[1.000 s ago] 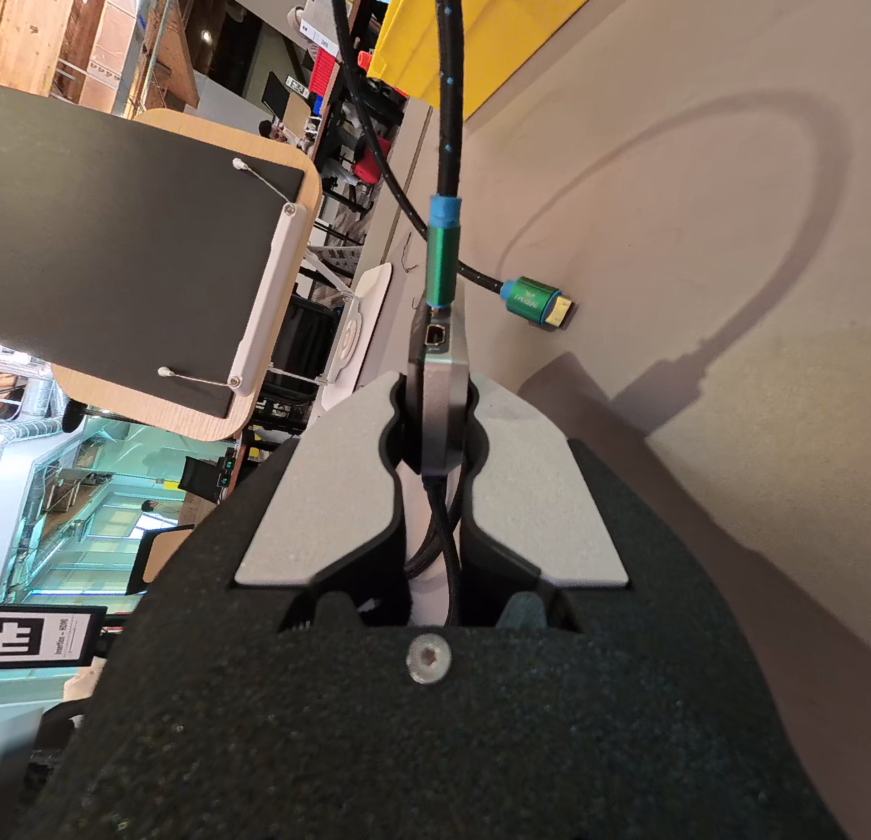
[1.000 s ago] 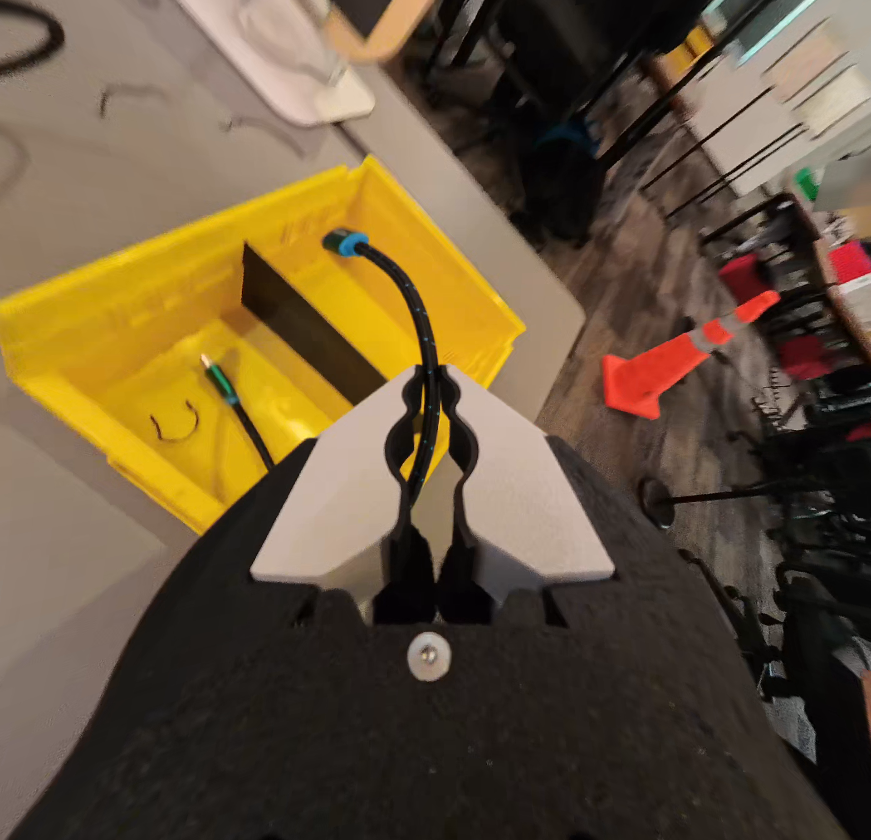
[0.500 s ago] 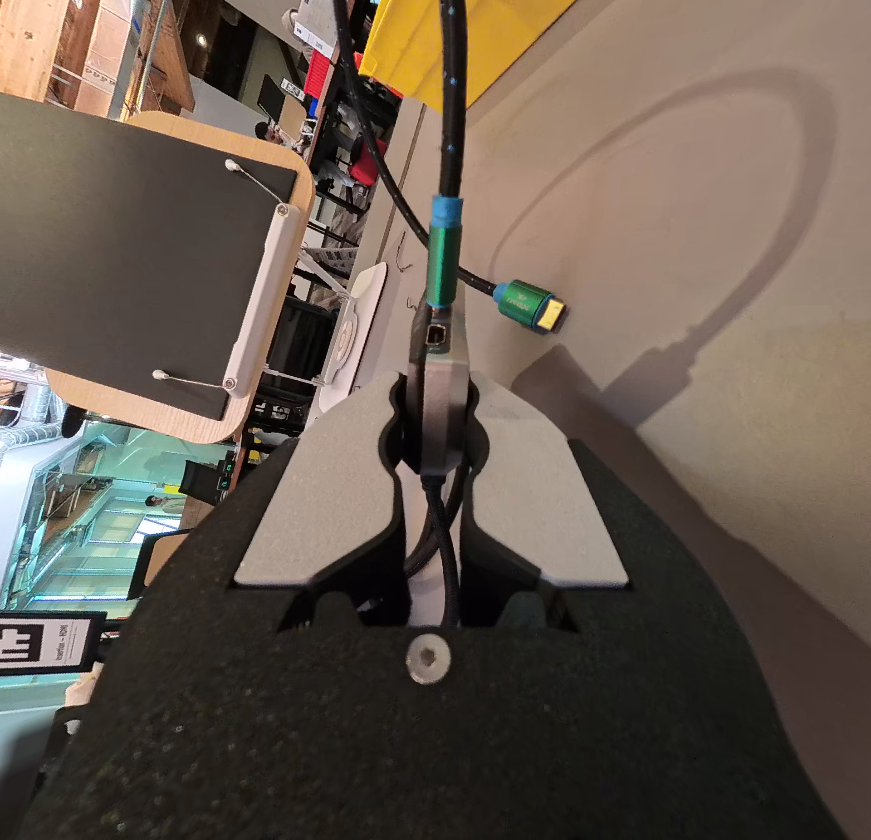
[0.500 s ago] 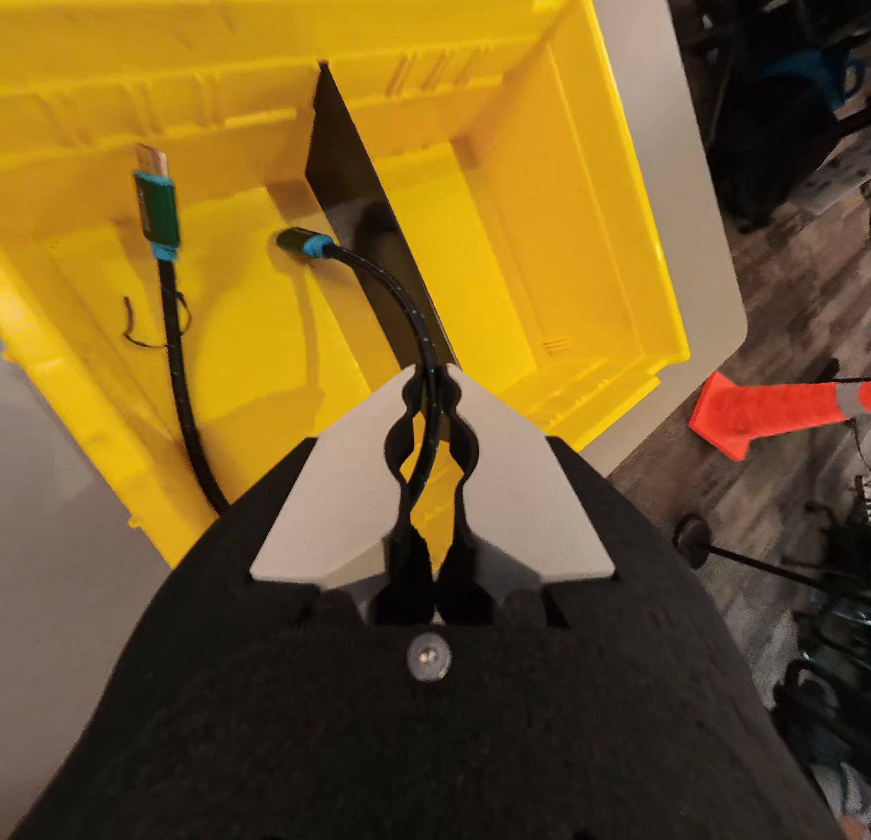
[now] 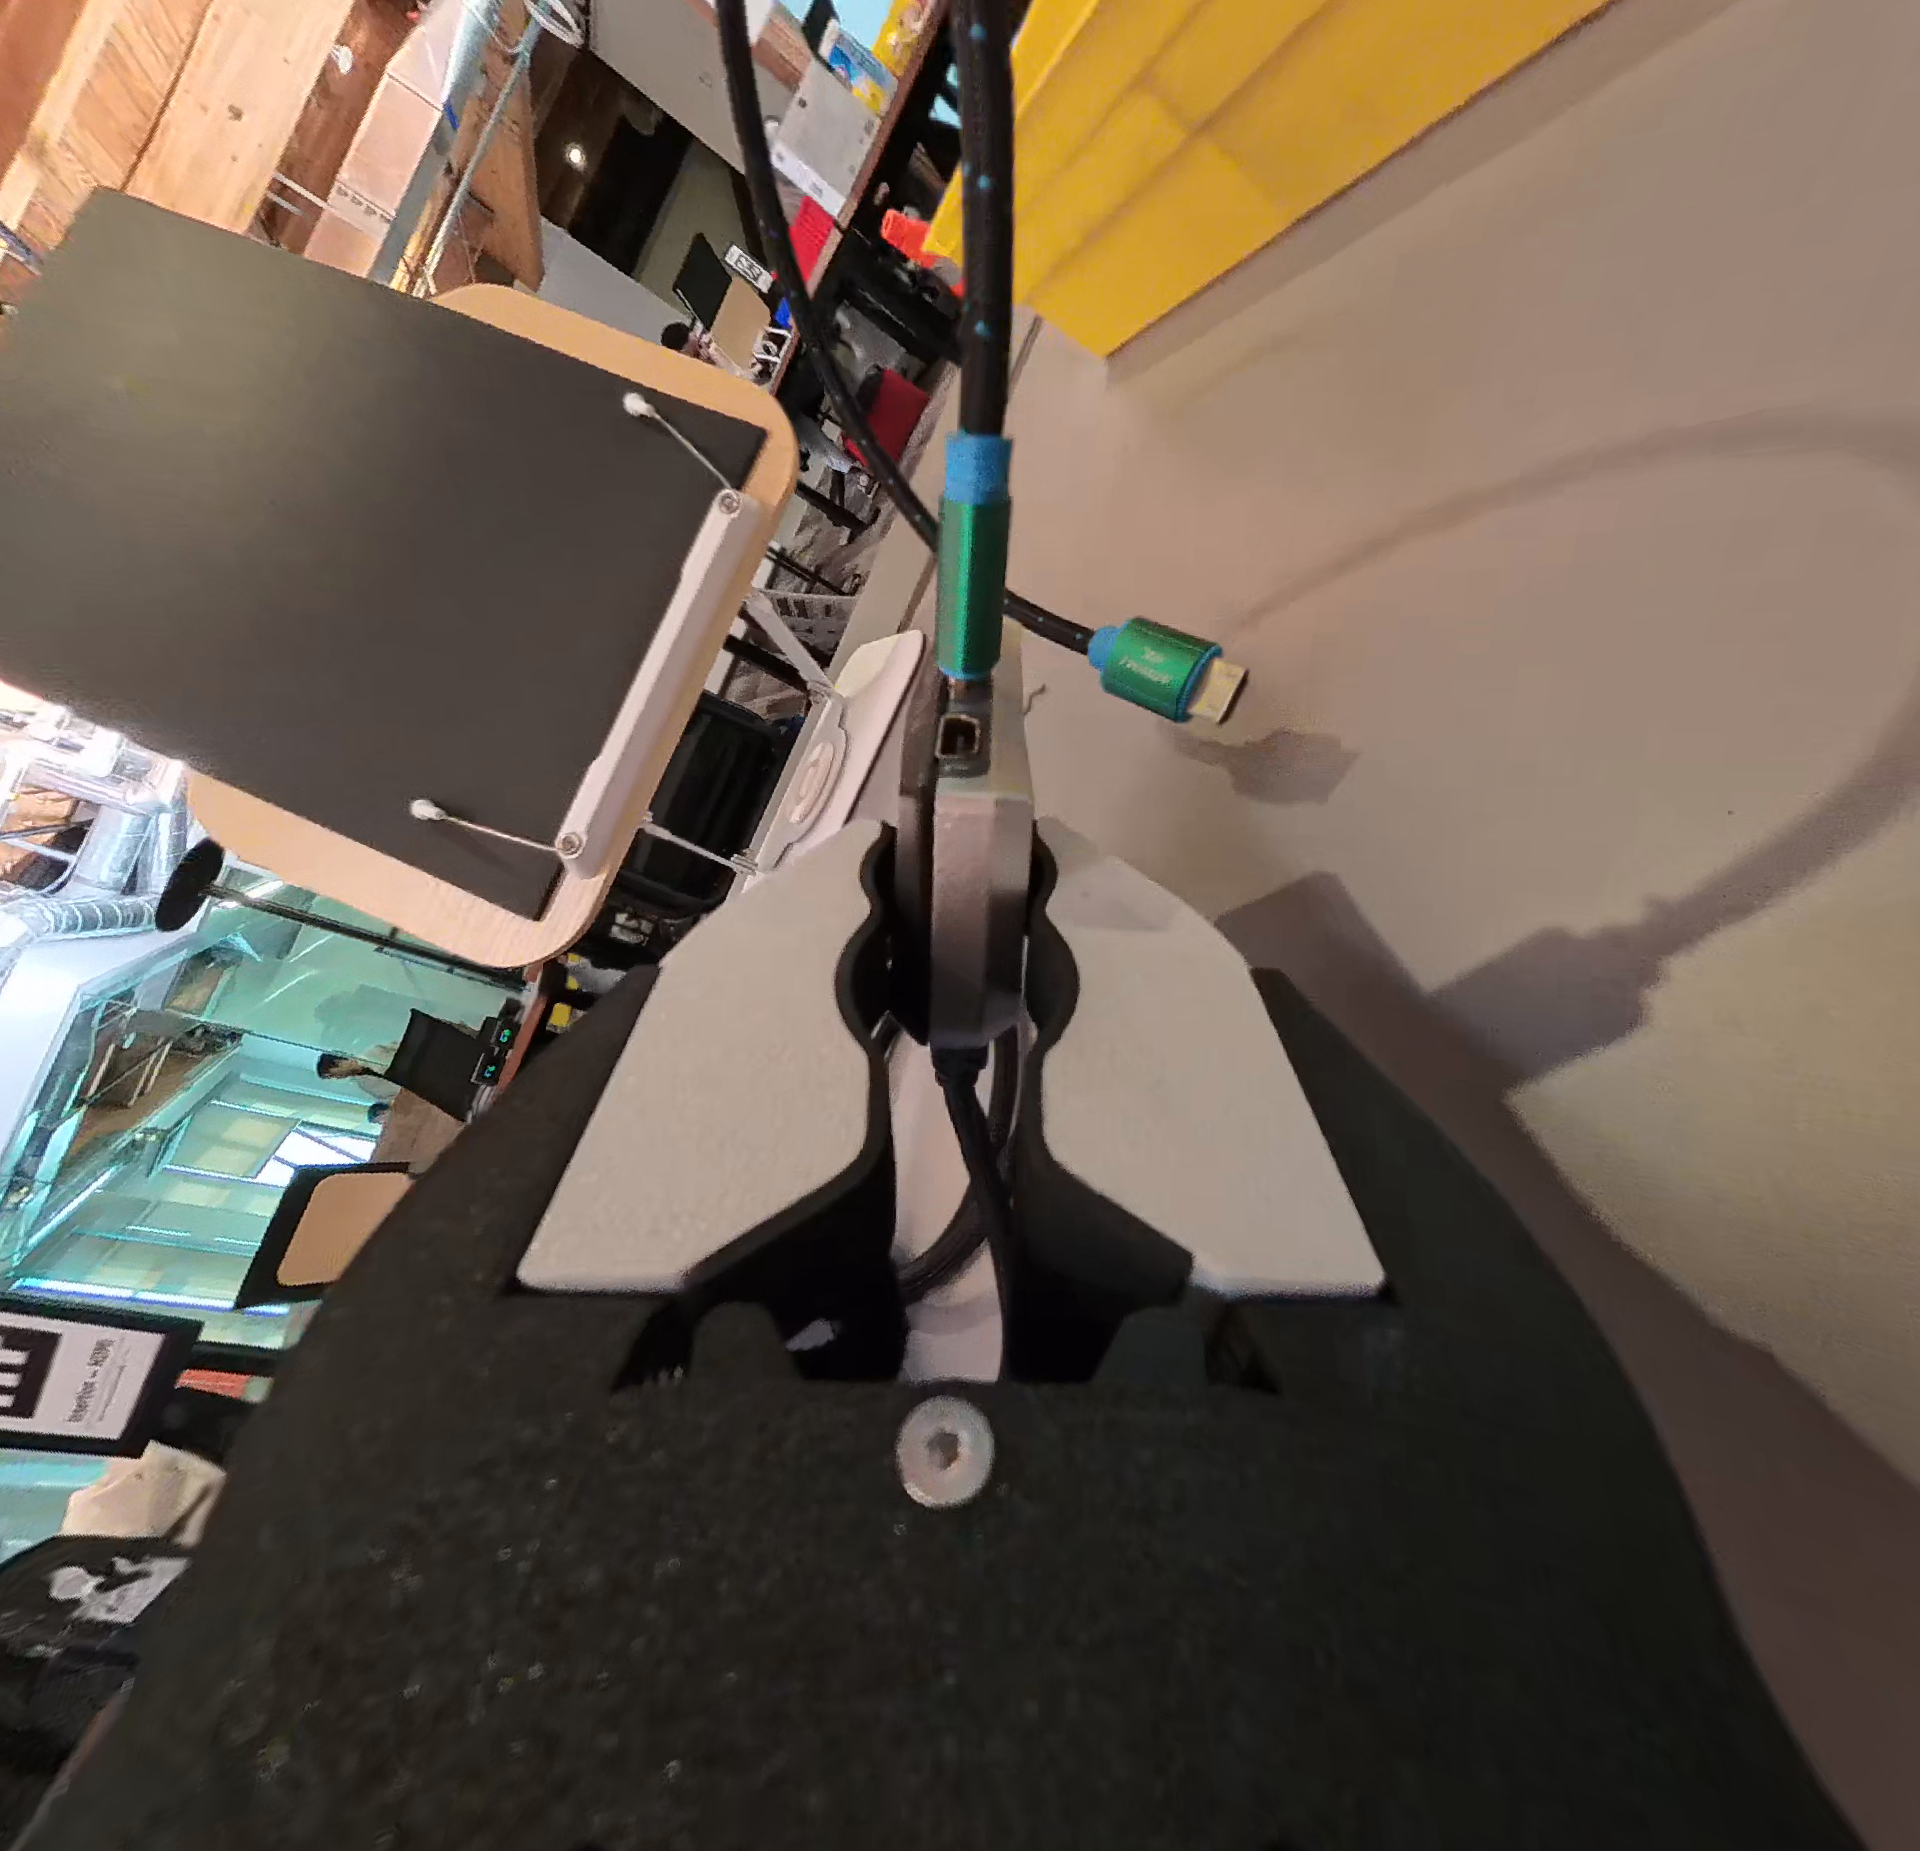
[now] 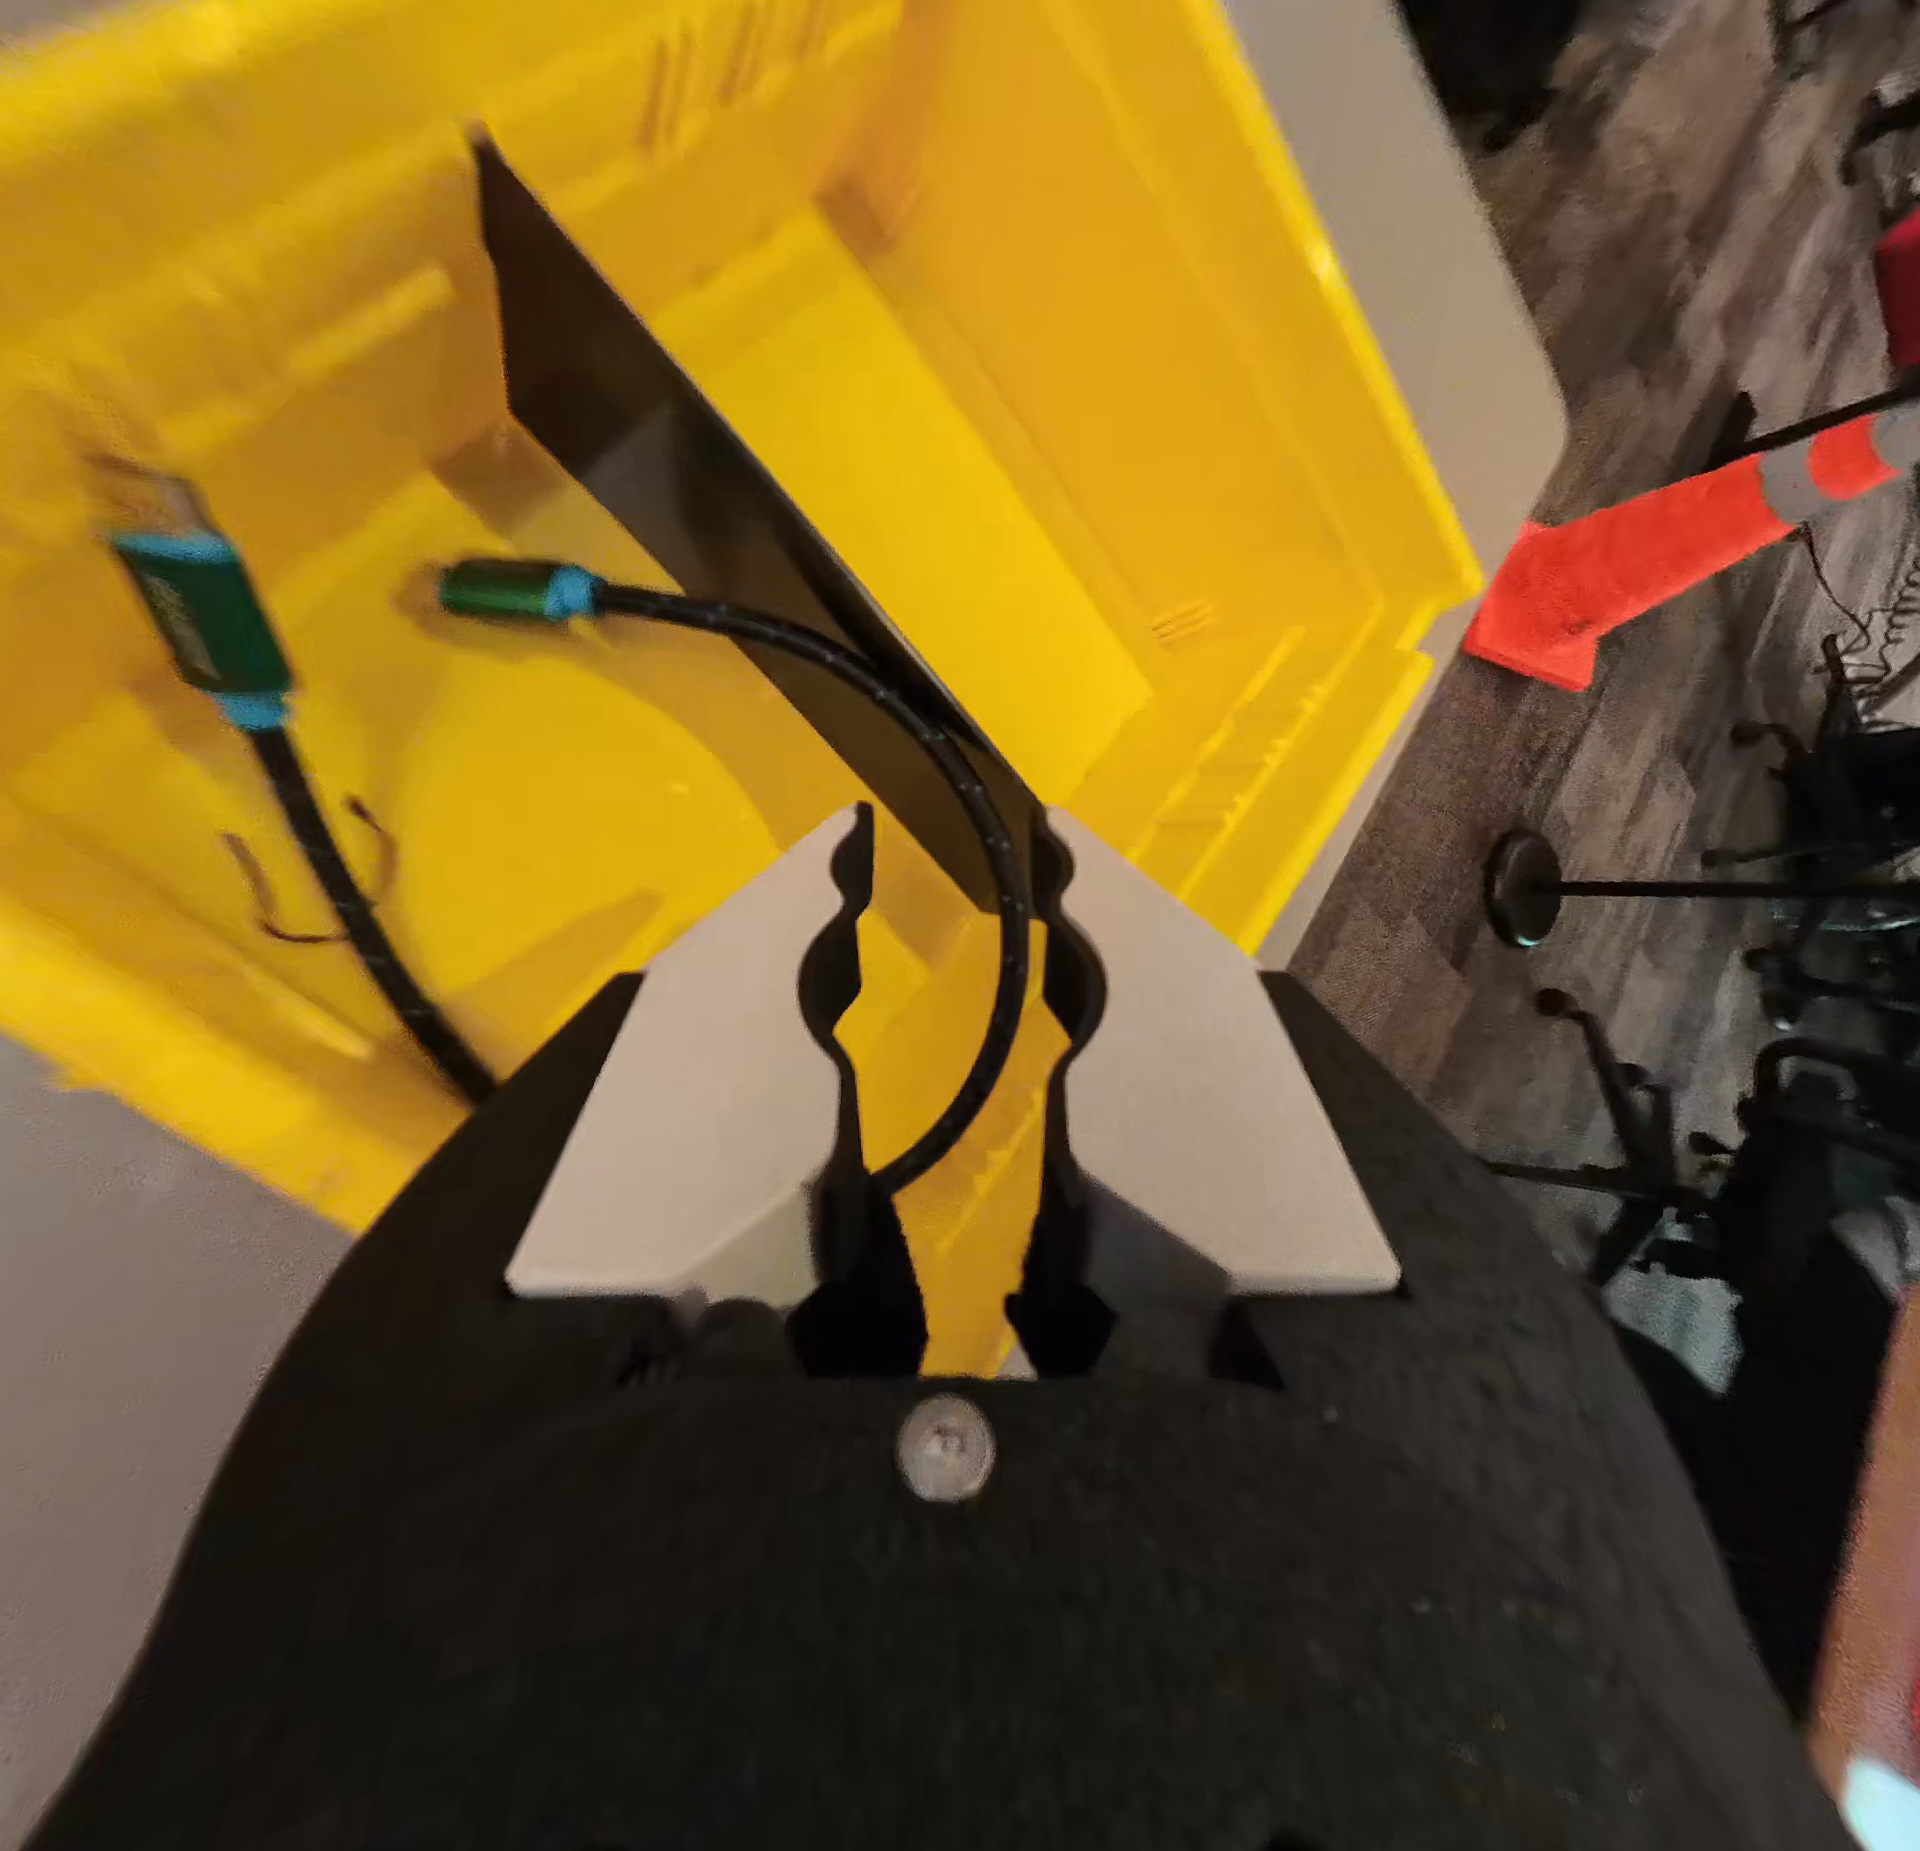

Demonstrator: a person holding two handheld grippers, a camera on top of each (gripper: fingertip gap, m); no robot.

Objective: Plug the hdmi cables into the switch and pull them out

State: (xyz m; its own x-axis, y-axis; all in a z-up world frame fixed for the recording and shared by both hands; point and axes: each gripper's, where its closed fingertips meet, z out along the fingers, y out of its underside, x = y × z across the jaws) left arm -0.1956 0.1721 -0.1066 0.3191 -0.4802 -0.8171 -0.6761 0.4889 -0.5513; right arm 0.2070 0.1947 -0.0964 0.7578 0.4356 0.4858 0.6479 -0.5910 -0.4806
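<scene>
While the left tongs [image 5: 951, 928] are clamped tight on the grey HDMI switch [image 5: 971, 866], the right tongs [image 6: 951, 928] are spread apart, with a braided HDMI cable [image 6: 966, 835] just running loose through the gap, so nothing's gripped there. That cable's green plug [image 6: 509, 591] lies in the yellow bin [image 6: 1091, 367], next to its black divider [image 6: 727, 534], and a second green plug [image 6: 203, 612] sits further toward the bin's left wall.

Over on the switch side, one green connector [image 5: 968, 586] is seated in the switch's far end, its long axis running straight out from the left tongs, in line with the switch body. Another green plug with a gold tip [image 5: 1169, 671] hangs free just past it, close to the beige surface [image 5: 1507, 606], not plugged into anything. There's an open port facing the camera on the switch too.

My read: the seated connector is what gets pulled next, and the pull has to go straight along that axis. The right tongs are the free ones, so they'd have to come over from the bin.
</scene>
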